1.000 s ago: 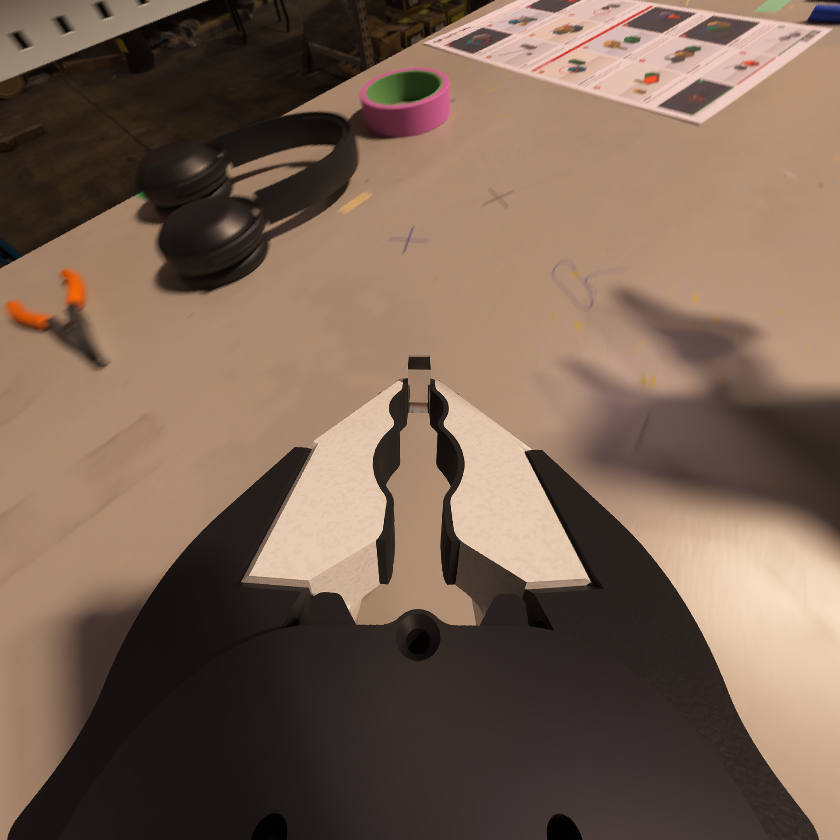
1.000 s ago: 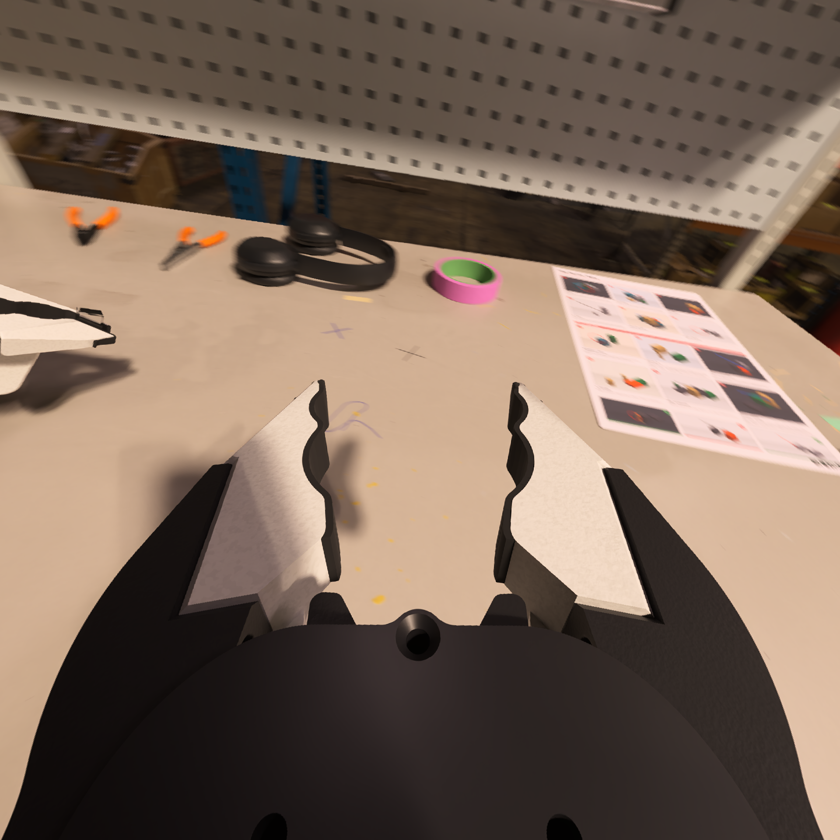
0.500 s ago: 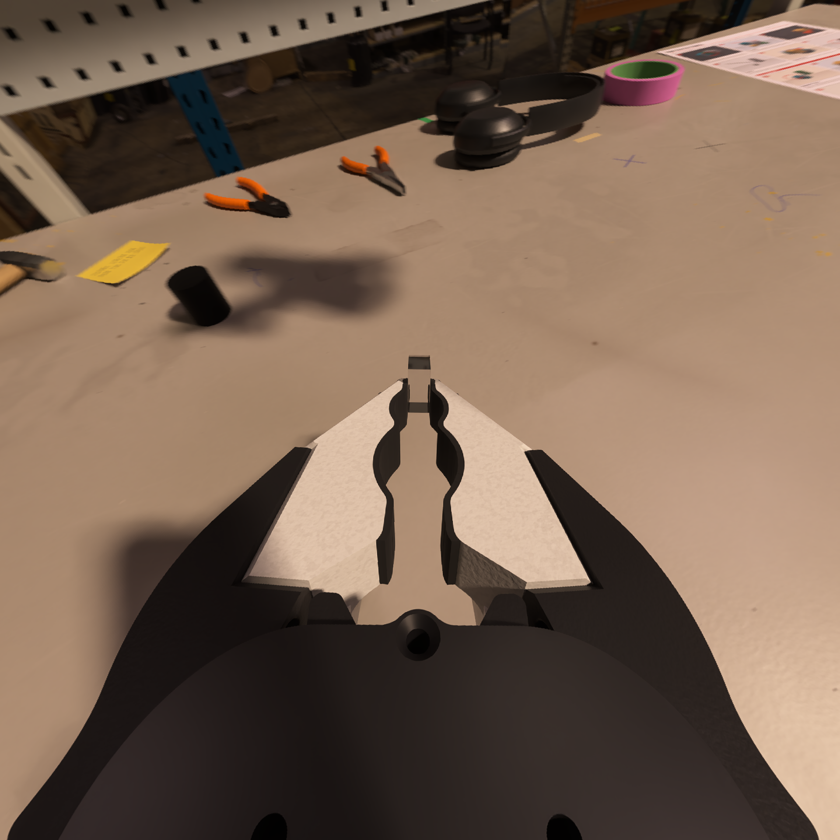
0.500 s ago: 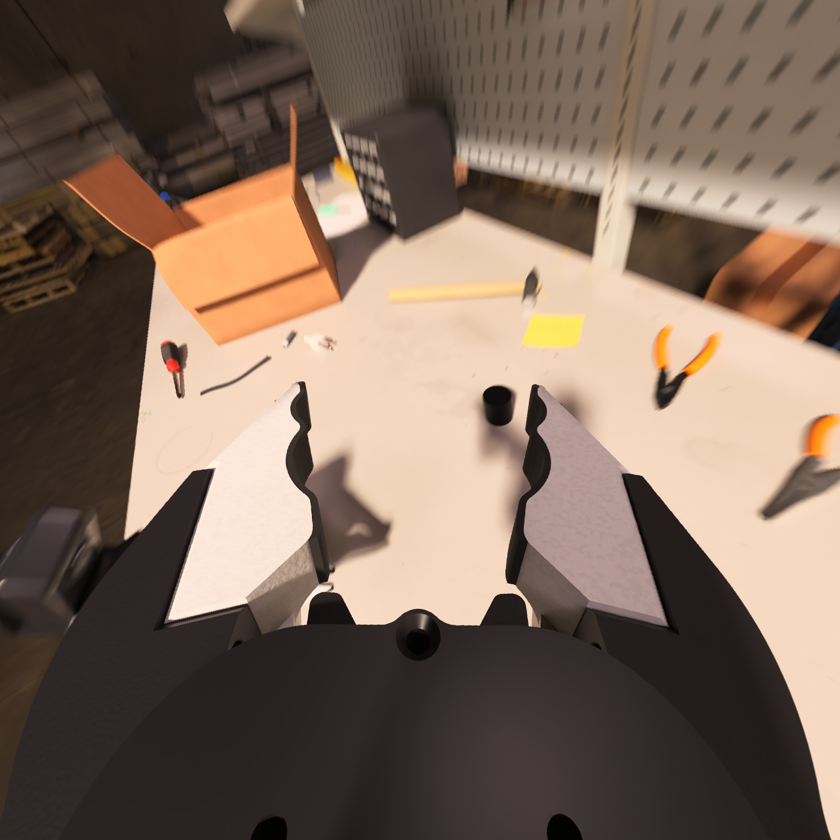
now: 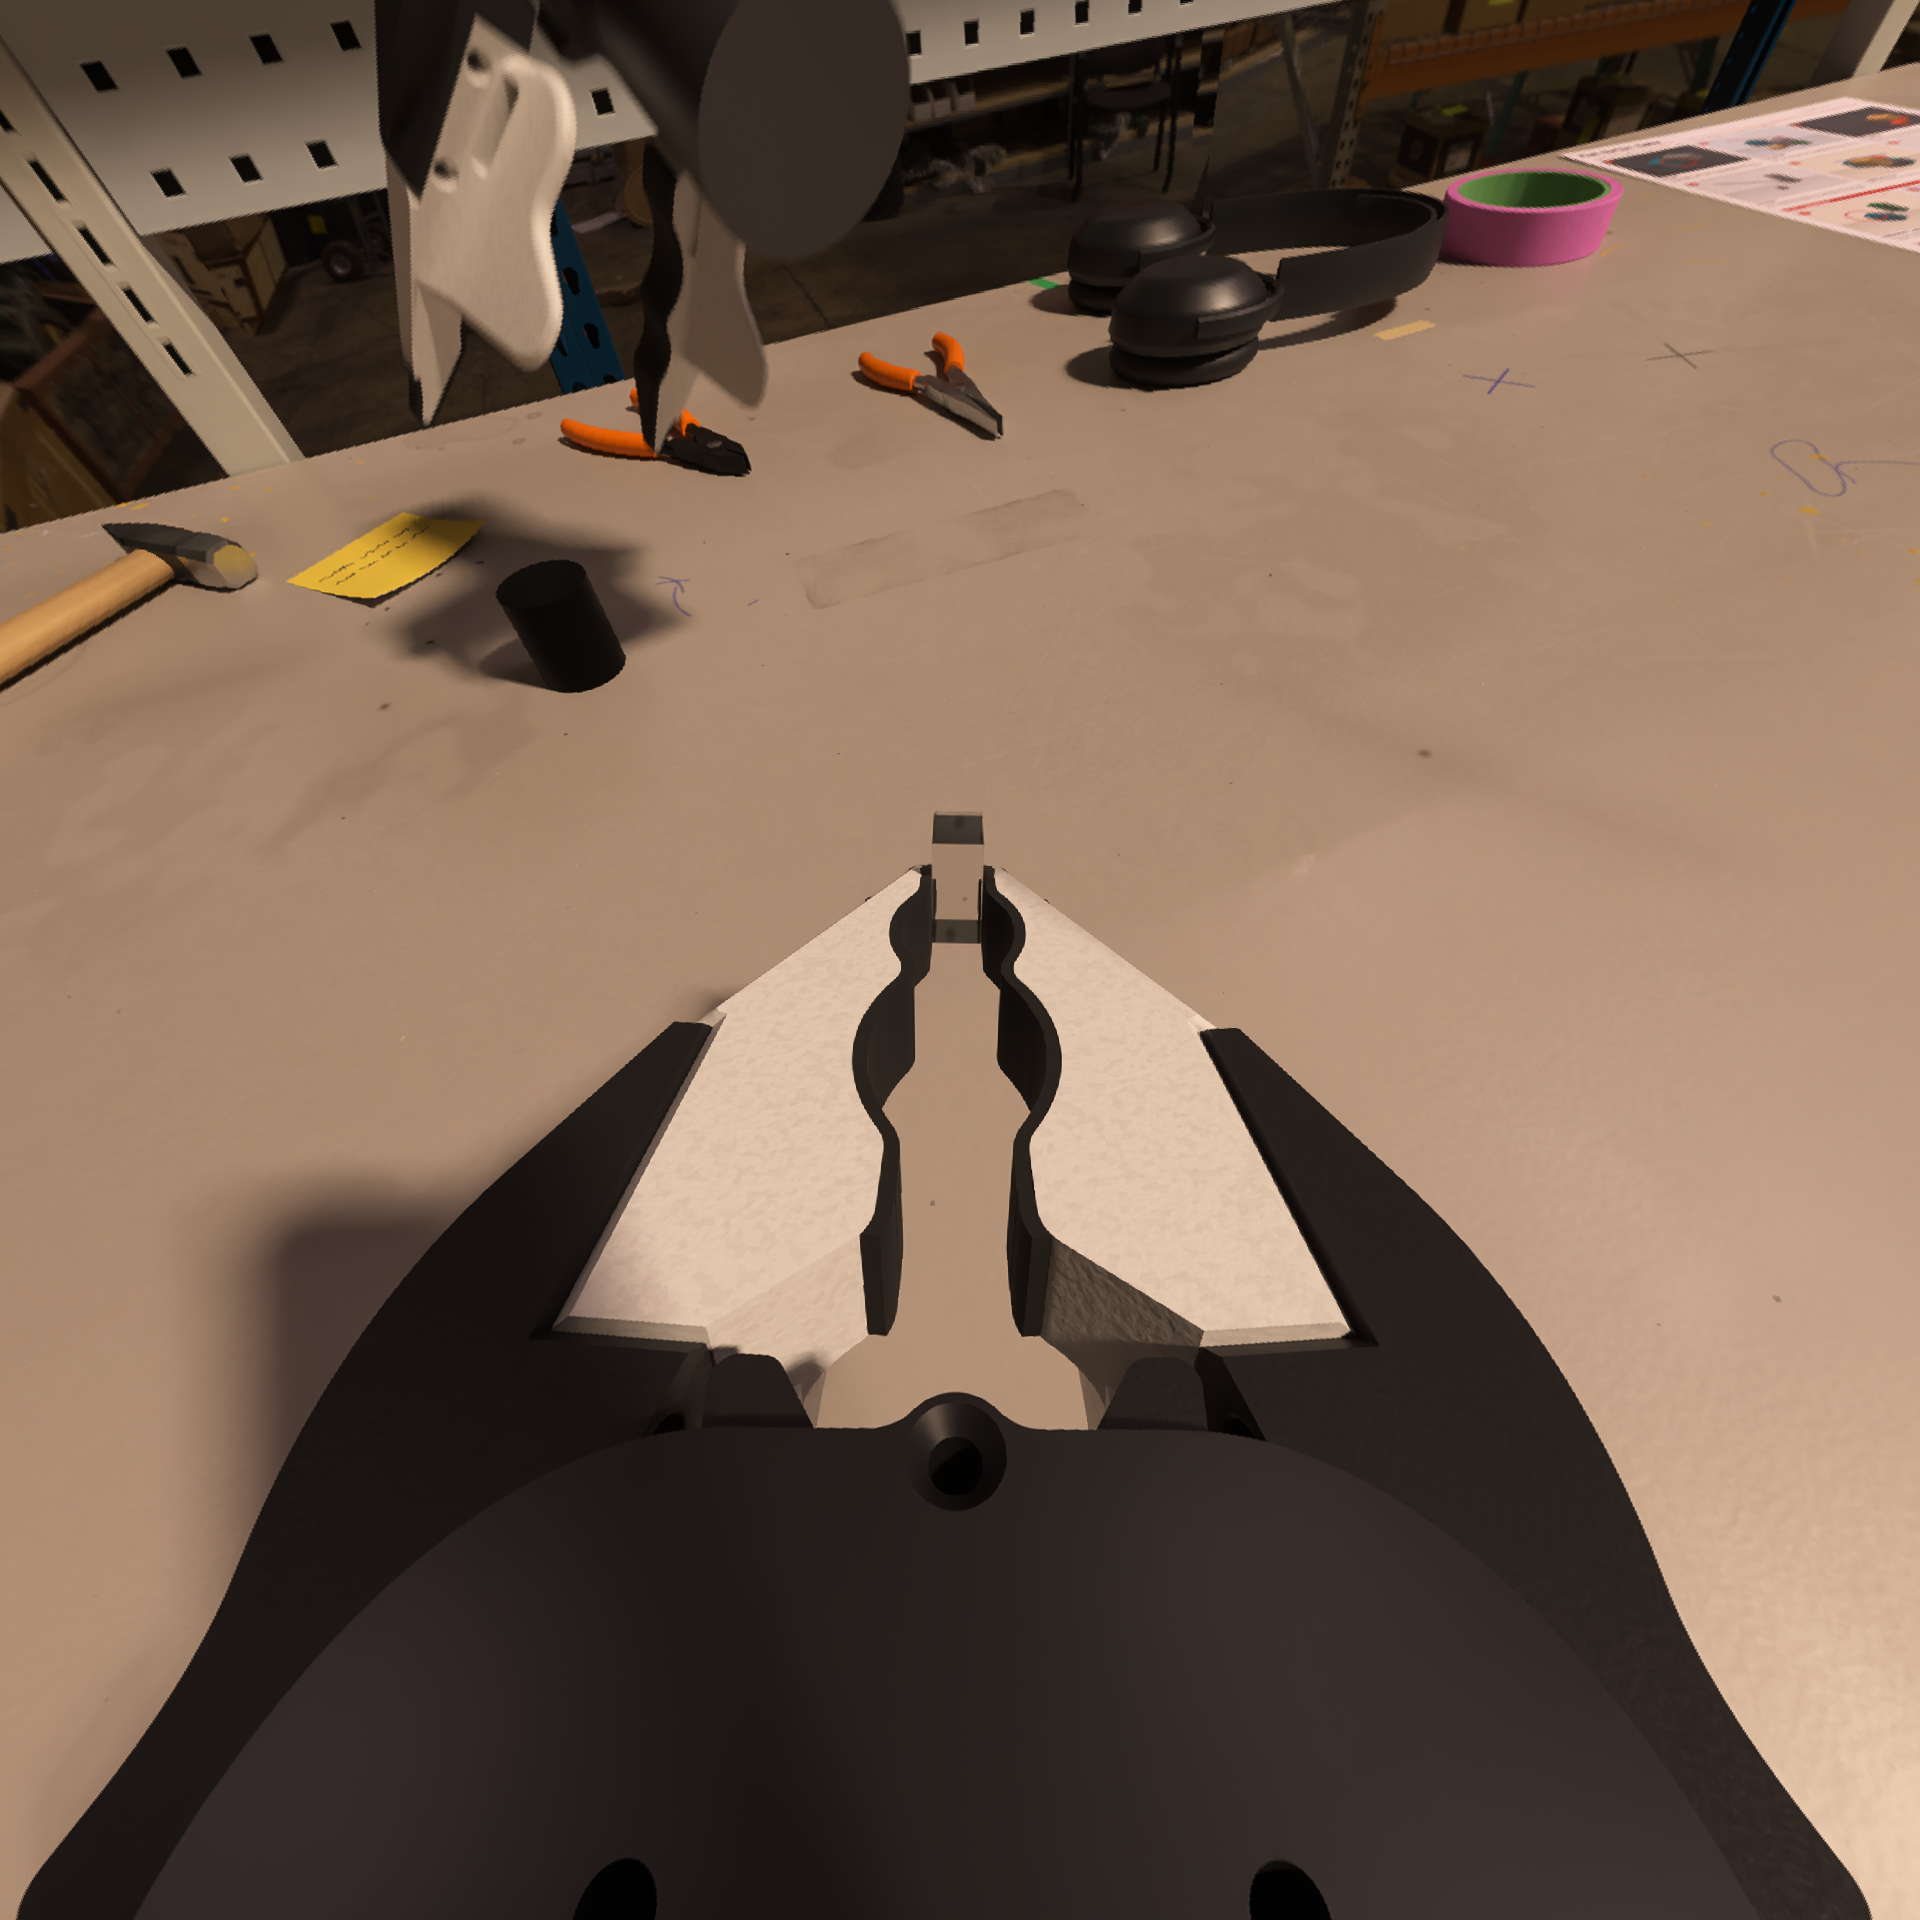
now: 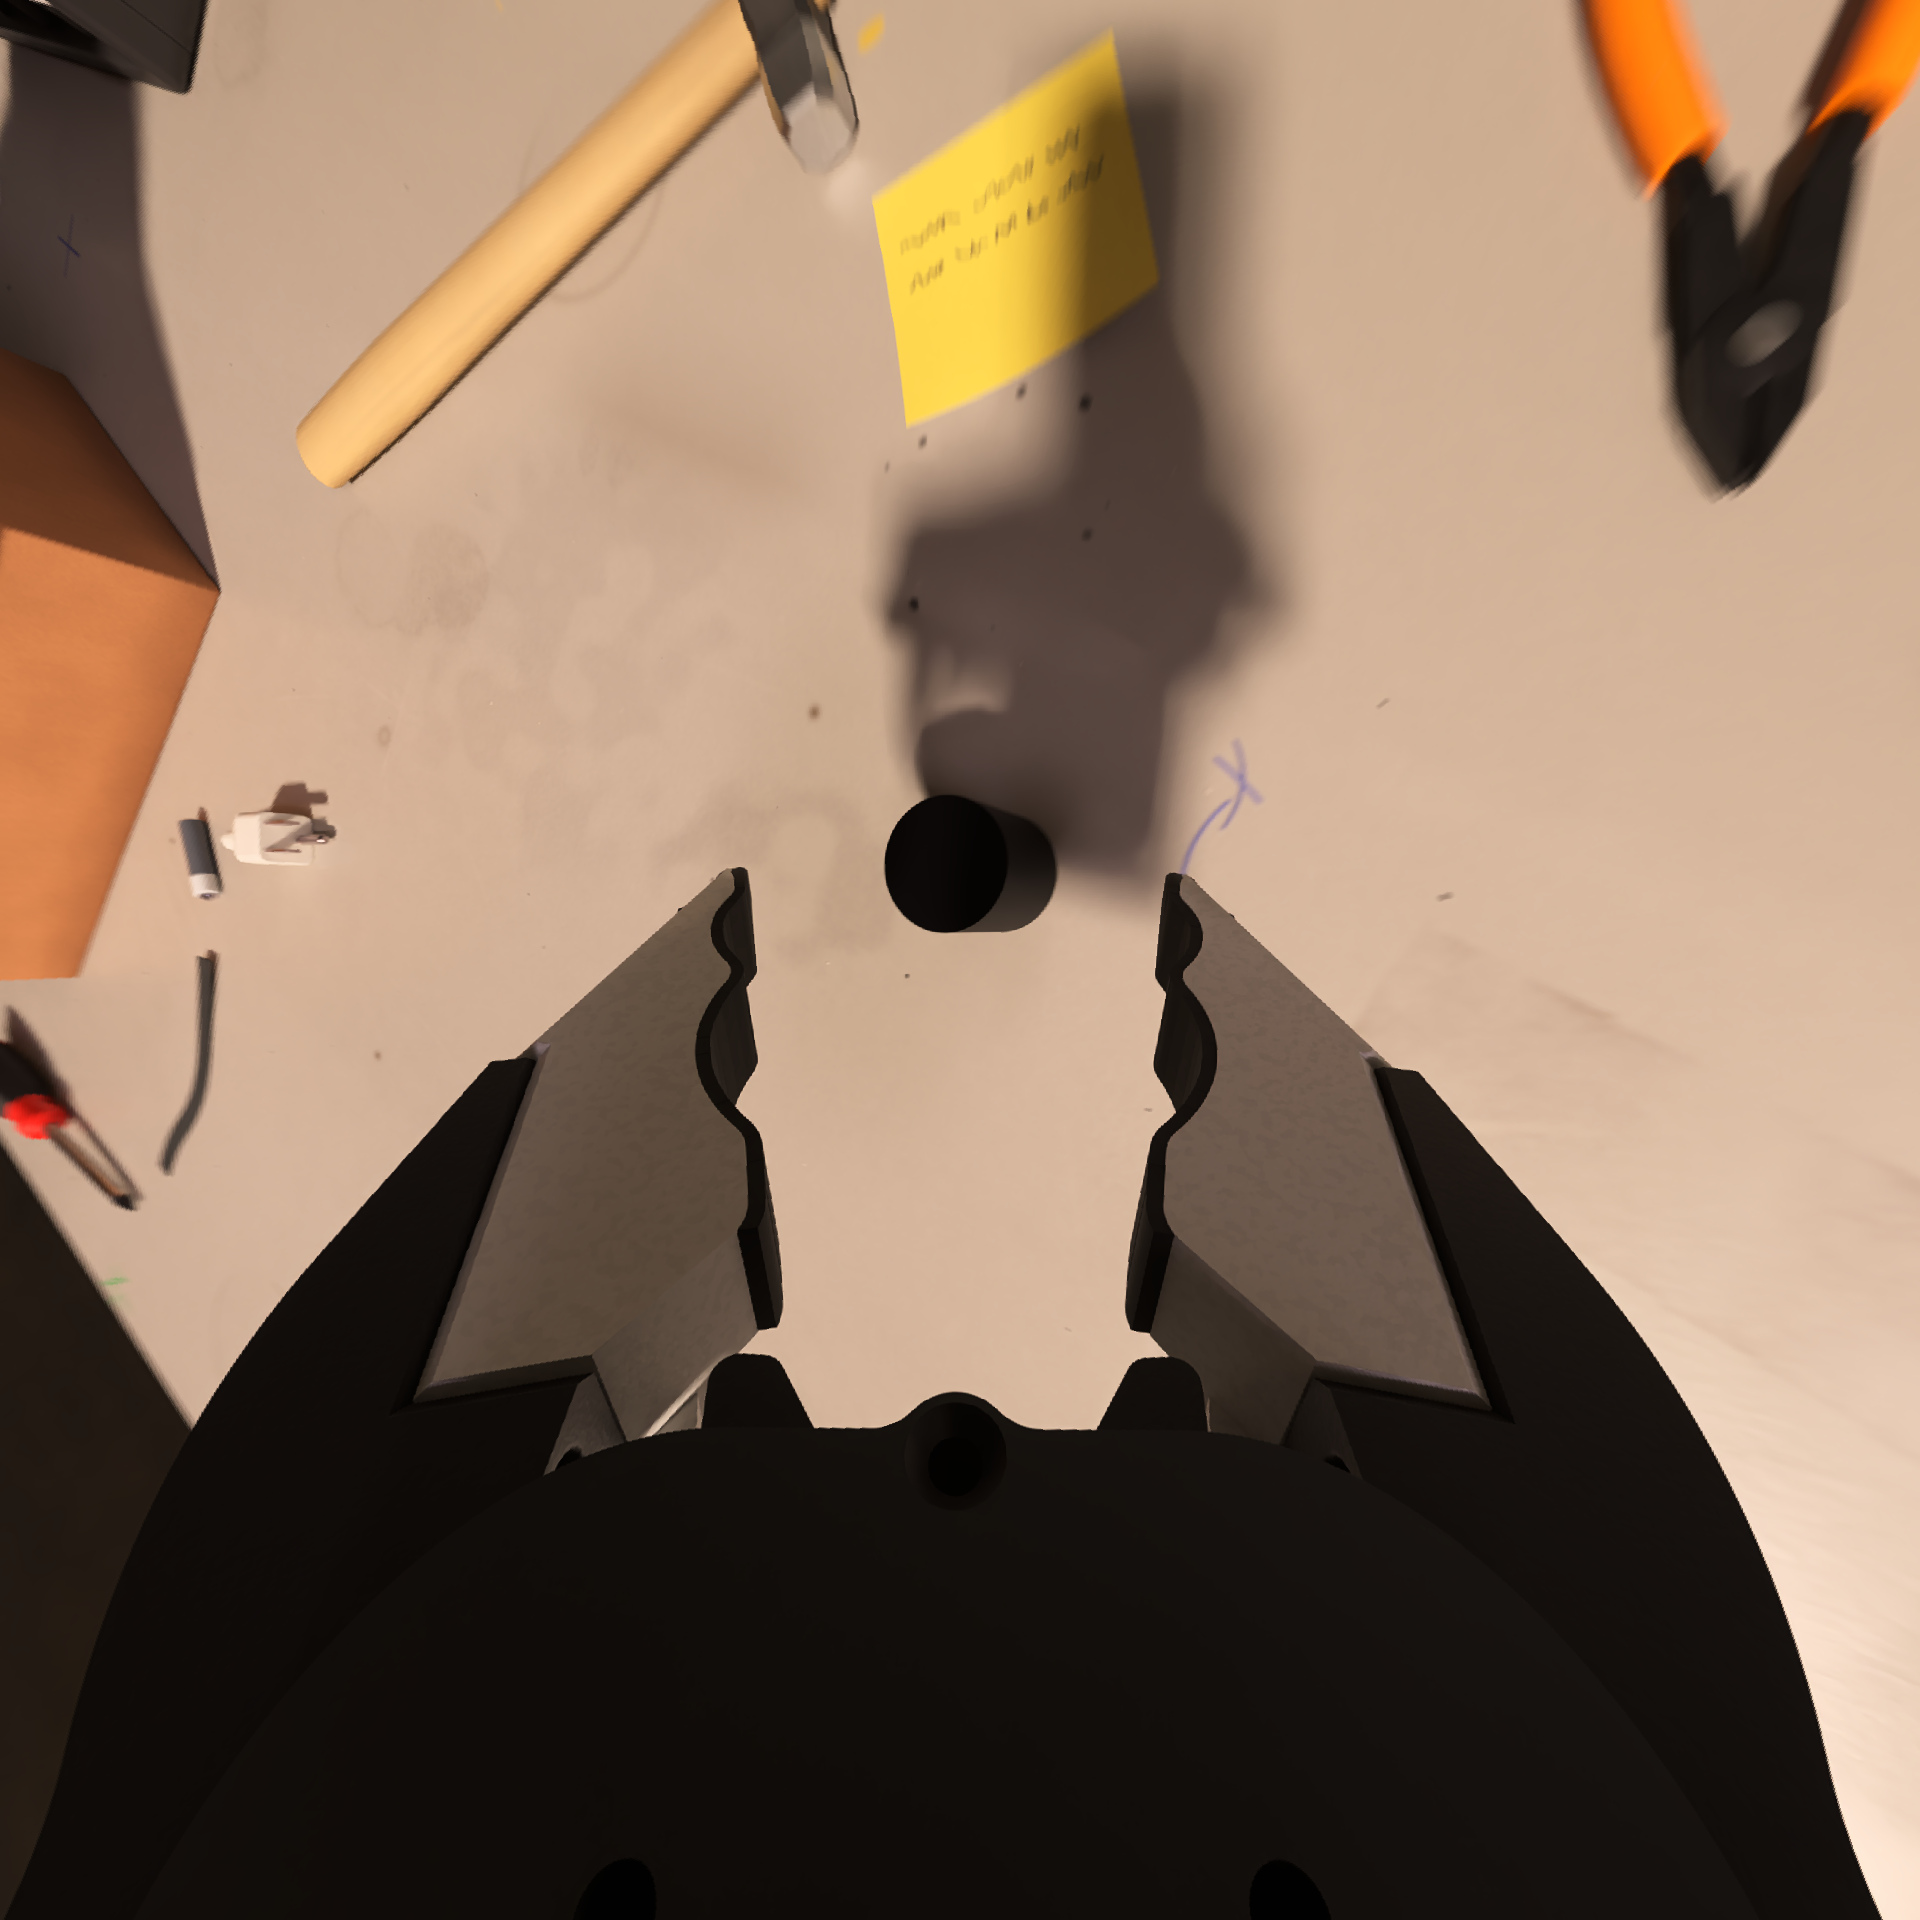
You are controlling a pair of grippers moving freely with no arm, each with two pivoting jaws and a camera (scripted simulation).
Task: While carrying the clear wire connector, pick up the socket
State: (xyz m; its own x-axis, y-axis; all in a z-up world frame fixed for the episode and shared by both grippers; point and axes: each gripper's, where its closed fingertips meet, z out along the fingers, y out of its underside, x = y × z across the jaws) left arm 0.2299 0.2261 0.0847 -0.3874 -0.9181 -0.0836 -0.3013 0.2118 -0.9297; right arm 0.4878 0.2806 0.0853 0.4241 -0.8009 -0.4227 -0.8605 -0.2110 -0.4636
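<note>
Right wrist view alone shows the right gripper [image 6: 954, 878] spread wide, pointing down over the black socket [image 6: 966, 864] between its tips, while the left gripper [image 5: 956, 878] pinches the clear wire connector [image 5: 957, 873].

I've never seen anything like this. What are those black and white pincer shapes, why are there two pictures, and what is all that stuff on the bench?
Each picture comes from a camera riding on one two-finger gripper, looking out along its fingers. The left gripper is shut on a small clear wire connector pinched at its tips. The right gripper is open and points down at a black cylinder, the socket, which stands on the table just ahead of its tips. The left view also shows that right gripper hanging above, at top left. Nearby lie a hammer, a yellow note, orange-handled pliers, black headphones, a pink tape roll and a cardboard box.
</note>
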